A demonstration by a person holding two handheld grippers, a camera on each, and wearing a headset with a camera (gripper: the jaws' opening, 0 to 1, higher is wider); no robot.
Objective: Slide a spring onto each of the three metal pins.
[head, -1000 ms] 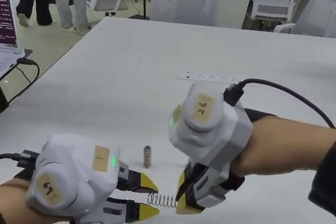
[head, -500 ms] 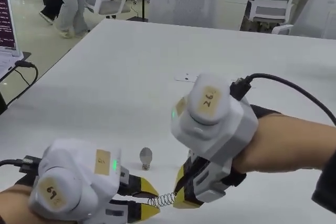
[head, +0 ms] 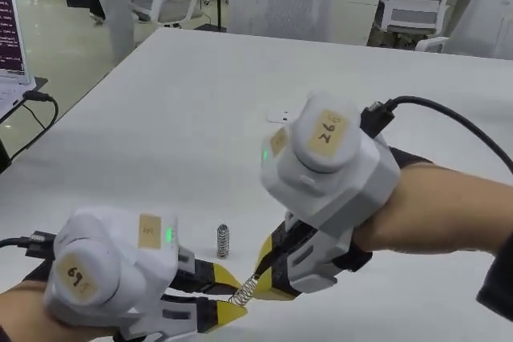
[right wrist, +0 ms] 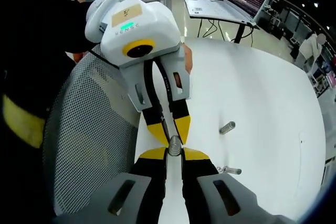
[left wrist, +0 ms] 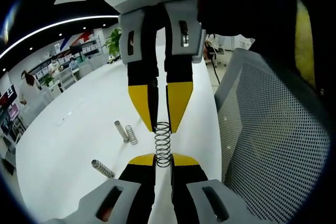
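1. The left gripper (head: 227,298), white-bodied with yellow-tipped black jaws, is seen at 7 o'clock in the head view. Its jaws are drawn narrow and pinched on the near end of the spring.
2. A short grey metal pin (head: 223,241), wrapped in a coil of its own, is stood upright on the white table (head: 200,134). It is found at 11 o'clock from the held spring, clear of both grippers.
3. The thin grey steel coil spring (head: 244,291) is held off the table between the two sets of tips. In the head view its long axis is laid from 7 to 1 o'clock, one end given to each gripper. Whether a pin lies inside its coils cannot be told.
4. The right gripper (head: 263,279), of the same make, is placed at 5 o'clock. Its jaws are likewise narrow and nipped on the far end of the spring.
5. The spring is judged very light, elastic along its length and easily bent sideways, and it is likely to be flicked out of smooth tips. A hold is best taken across the end coils with light pressure, so that the bore is left open and the middle uncrushed.
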